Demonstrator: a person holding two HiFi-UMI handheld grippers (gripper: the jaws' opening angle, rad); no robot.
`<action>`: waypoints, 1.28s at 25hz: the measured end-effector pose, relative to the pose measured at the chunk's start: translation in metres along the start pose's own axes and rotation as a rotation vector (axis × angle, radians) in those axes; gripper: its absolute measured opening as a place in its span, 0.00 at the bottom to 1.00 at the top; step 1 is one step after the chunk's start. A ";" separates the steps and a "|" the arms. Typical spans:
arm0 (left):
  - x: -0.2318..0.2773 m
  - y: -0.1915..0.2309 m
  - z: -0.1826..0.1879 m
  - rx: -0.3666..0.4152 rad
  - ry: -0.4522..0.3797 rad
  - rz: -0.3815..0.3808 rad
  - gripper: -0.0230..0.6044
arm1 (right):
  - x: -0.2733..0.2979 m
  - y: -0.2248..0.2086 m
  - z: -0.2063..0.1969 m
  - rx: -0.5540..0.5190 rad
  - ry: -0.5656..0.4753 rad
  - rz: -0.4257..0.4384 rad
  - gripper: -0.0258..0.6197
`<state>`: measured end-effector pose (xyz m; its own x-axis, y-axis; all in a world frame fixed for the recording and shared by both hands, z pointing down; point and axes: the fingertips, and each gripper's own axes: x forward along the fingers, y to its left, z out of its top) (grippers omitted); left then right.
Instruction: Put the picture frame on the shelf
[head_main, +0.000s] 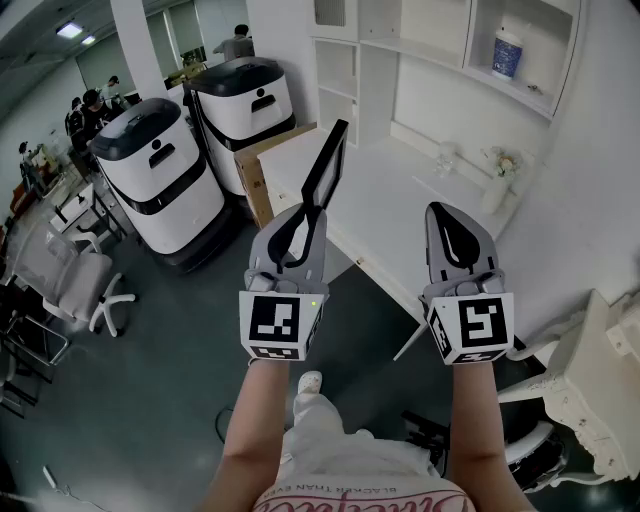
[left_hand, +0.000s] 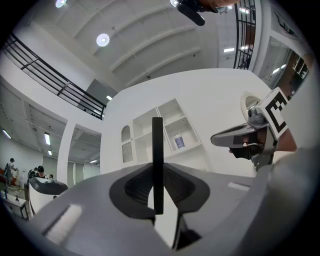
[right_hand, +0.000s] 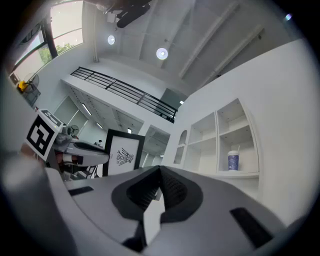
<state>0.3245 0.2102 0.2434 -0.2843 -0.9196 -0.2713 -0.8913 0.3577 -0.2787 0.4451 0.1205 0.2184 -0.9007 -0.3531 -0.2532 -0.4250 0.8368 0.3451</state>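
Observation:
The picture frame (head_main: 326, 163) is black and thin, and it stands upright, held by its lower edge in my left gripper (head_main: 303, 222), which is shut on it. In the left gripper view the frame (left_hand: 157, 160) shows edge-on between the pads. From the right gripper view its front (right_hand: 122, 153) shows a white sheet with a dark drawing. My right gripper (head_main: 453, 238) hovers beside it on the right, shut with nothing in it (right_hand: 160, 175). Both hang in front of the white wall shelf (head_main: 440, 55), above the edge of the white desk (head_main: 385, 195).
A blue-patterned cup (head_main: 507, 52) stands in one shelf compartment. A small vase with flowers (head_main: 497, 182) sits on the desk by the wall. Two white-and-black machines (head_main: 160, 185) and a cardboard box (head_main: 262, 172) stand to the left. Office chairs (head_main: 70, 280) are further left.

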 end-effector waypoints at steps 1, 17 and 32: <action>0.005 0.005 -0.002 -0.003 -0.002 0.006 0.14 | 0.006 -0.001 -0.001 -0.003 -0.001 0.001 0.05; 0.095 0.099 -0.050 -0.032 -0.021 -0.010 0.14 | 0.122 0.001 -0.029 -0.038 0.006 -0.052 0.05; 0.185 0.202 -0.102 -0.051 -0.057 -0.109 0.14 | 0.253 0.023 -0.061 -0.058 0.065 -0.141 0.05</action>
<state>0.0557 0.0962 0.2305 -0.1659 -0.9412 -0.2943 -0.9328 0.2466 -0.2629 0.2025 0.0250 0.2172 -0.8348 -0.4934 -0.2444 -0.5506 0.7522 0.3620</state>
